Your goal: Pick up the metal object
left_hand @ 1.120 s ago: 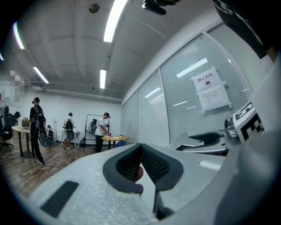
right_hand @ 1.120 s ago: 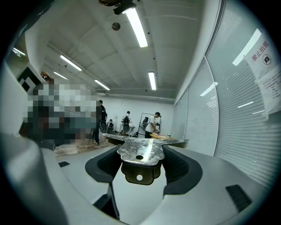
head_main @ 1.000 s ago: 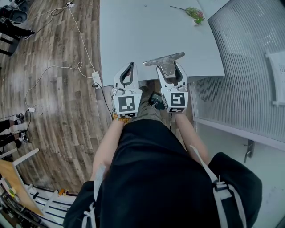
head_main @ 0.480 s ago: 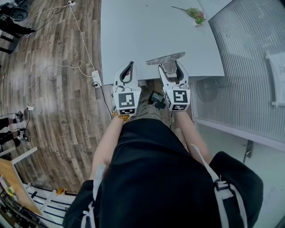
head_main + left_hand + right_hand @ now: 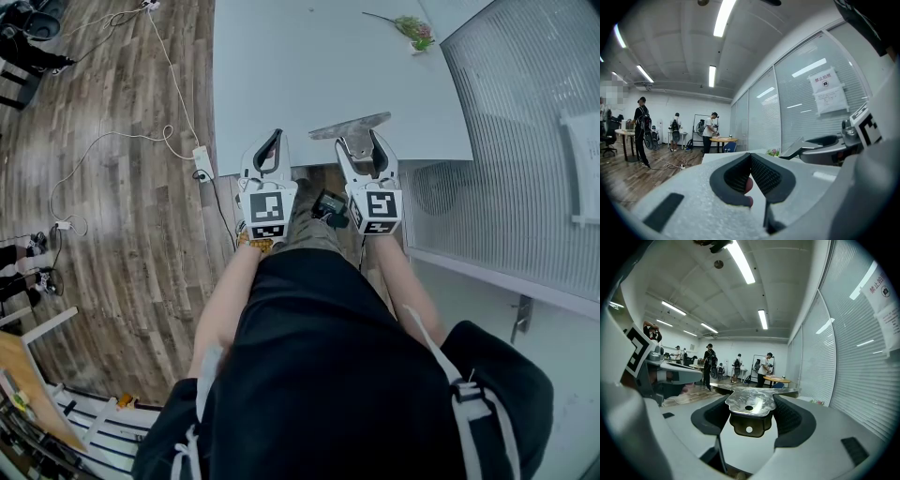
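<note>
The metal object point(image 5: 349, 126) is a flat, shiny T-shaped plate with a hole in its stem. It hangs over the near edge of the white table point(image 5: 319, 66). My right gripper point(image 5: 362, 142) is shut on its stem. In the right gripper view the plate point(image 5: 749, 401) lies level between the two dark pads point(image 5: 790, 414), with its crossbar pointing away from me. My left gripper point(image 5: 273, 141) hovers beside it to the left at the table edge. Its jaws meet at the tips and hold nothing. In the left gripper view the left gripper point(image 5: 751, 158) shows its pads touching.
A flower sprig point(image 5: 411, 28) lies at the table's far right corner. A power strip point(image 5: 202, 161) and white cables lie on the wooden floor to the left. A glass partition with blinds point(image 5: 525, 141) runs along the right. Several people stand far off in the room point(image 5: 642, 126).
Both grippers have edged slightly forward toward the table. The right gripper keeps its grip on the metal plate, and the left stays shut.
</note>
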The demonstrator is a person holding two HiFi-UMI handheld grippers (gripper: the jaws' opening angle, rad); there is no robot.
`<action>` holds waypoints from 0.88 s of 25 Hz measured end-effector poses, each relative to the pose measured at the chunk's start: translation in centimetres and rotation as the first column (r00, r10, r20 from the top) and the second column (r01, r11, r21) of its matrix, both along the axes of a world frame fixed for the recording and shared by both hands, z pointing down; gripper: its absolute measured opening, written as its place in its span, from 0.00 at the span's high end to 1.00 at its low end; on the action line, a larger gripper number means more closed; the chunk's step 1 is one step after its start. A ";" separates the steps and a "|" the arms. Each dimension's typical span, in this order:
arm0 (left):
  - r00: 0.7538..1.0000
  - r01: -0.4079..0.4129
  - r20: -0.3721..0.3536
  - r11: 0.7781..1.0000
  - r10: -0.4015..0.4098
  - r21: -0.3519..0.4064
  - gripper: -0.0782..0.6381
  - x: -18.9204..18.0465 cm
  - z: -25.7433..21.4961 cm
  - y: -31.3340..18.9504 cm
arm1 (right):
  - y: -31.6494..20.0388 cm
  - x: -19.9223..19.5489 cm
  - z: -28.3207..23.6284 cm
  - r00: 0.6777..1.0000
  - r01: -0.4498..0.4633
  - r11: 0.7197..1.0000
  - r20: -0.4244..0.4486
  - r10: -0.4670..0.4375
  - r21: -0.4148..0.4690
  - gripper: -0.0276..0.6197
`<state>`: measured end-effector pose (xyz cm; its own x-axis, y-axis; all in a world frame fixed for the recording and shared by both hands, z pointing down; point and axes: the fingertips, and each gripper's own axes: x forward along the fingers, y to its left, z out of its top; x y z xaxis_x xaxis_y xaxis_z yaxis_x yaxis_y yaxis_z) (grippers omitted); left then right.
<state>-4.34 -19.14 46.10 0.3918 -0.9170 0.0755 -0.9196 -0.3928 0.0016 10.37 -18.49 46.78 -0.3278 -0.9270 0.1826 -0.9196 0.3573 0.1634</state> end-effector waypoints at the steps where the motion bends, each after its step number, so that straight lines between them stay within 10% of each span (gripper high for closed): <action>1: 1.000 0.000 0.000 1.000 0.000 -0.003 0.88 0.0 0.1 0.0 | 0.0 0.0 0.2 1.000 0.000 1.000 -0.003 0.000 -0.006 0.52; 22: 1.000 -0.021 -0.011 0.999 0.021 -0.039 0.88 0.8 1.2 0.2 | 3.9 4.8 8.9 0.996 -0.065 0.973 -0.069 0.051 -0.220 0.52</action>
